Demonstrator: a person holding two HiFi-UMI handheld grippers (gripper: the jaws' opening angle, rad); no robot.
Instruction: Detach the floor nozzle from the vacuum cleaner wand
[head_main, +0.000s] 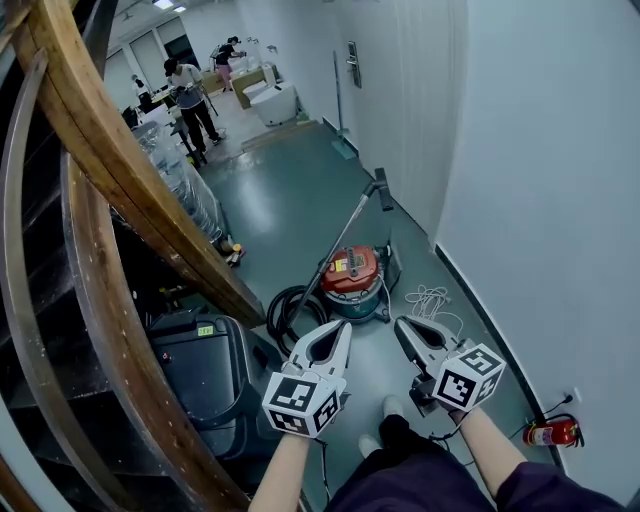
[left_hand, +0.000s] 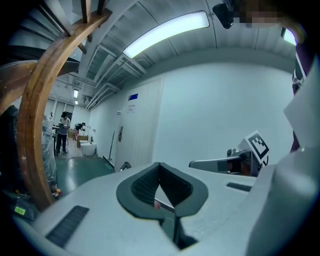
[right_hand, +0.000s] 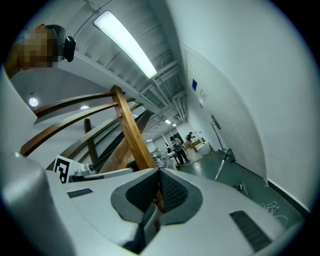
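Ahead of both grippers in the head view, a red-lidded round vacuum canister (head_main: 352, 278) stands on the green floor (head_main: 290, 200), well apart from the white left gripper (head_main: 338, 332) and the white right gripper (head_main: 405, 328). Its thin metal wand (head_main: 335, 250) slants away from them. The black floor nozzle (head_main: 383, 190) sits on the wand's far end, farther off than the canister. Both grippers are clenched and empty. A yellow label on the canister lid is too small to read. Each gripper's cube bears black-and-white square markers.

Beyond the left gripper (left_hand: 160, 164) in the left gripper view, whose jaws meet tip to tip on nothing, the black floor nozzle (left_hand: 125, 165) shows small and far off, left of the tips. A blue wall sign (left_hand: 132, 96) is unreadable.

Past the right gripper (right_hand: 159, 171) in the right gripper view, its jaws likewise pressed together and empty, the thin metal wand (right_hand: 219, 170) and black floor nozzle (right_hand: 227, 156) stand far off, right of the tips. The blue wall sign (right_hand: 194, 84) is again illegible.
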